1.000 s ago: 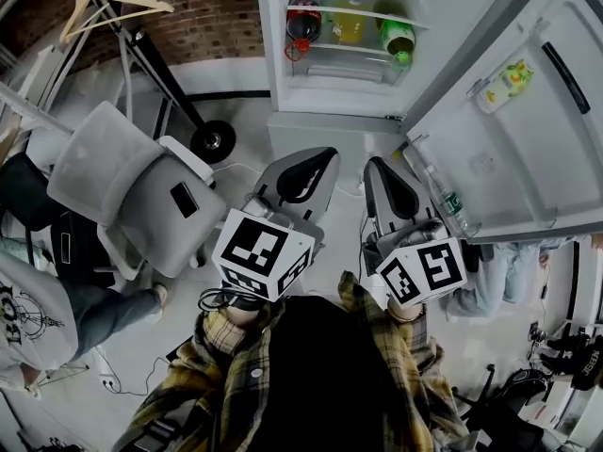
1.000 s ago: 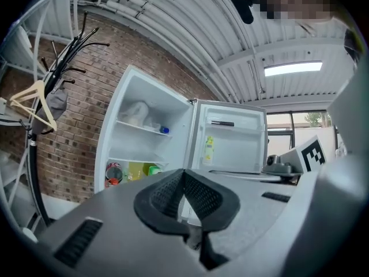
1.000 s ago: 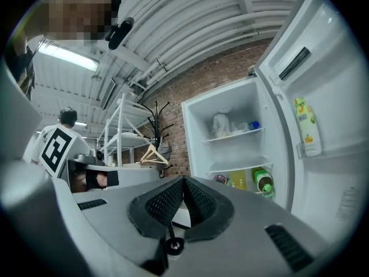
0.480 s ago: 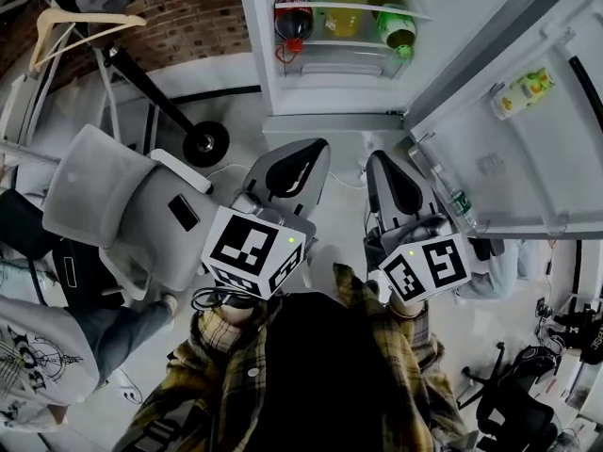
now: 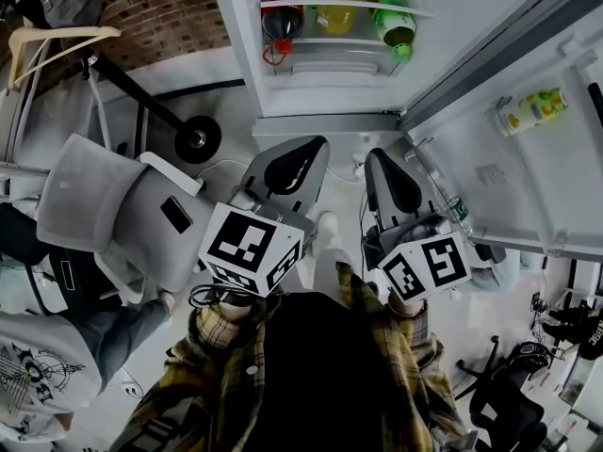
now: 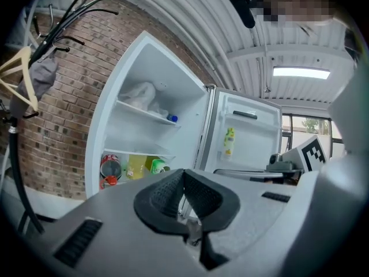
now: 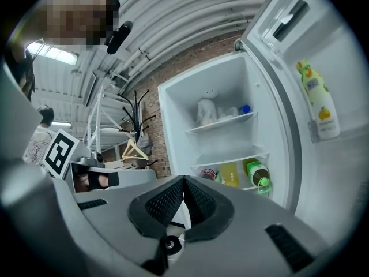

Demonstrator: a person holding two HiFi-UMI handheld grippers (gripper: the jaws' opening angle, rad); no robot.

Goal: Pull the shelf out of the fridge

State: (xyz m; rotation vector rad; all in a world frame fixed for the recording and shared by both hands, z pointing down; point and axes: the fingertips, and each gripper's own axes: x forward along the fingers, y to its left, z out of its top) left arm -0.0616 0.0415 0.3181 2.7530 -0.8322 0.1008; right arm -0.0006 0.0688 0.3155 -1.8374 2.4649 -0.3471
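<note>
The fridge [image 5: 330, 73] stands open ahead of me. Its lower shelf [image 5: 344, 6] carries a red cola bottle [image 5: 281, 17], a yellow bottle [image 5: 336, 9] and a green bottle [image 5: 396, 28]. In the left gripper view an upper shelf [image 6: 147, 113] holds a plastic bag and a blue-capped item. My left gripper [image 5: 316, 145] and right gripper [image 5: 377, 158] hang side by side over the floor, well short of the fridge. Both are shut with nothing between the jaws, as the left gripper [image 6: 184, 173] and right gripper [image 7: 184, 179] show in their own views.
The fridge door [image 5: 528, 158] swings open to the right, with a yellow-green bottle [image 5: 532, 108] and a clear bottle [image 5: 457, 210] in its racks. A grey office chair [image 5: 104, 205] and a coat rack base [image 5: 196, 139] stand left. A person [image 5: 38, 375] sits at lower left.
In the head view the fridge and the chair have slid left and the bottles have moved up toward the frame's top. Both grippers keep their pose and stay shut.
</note>
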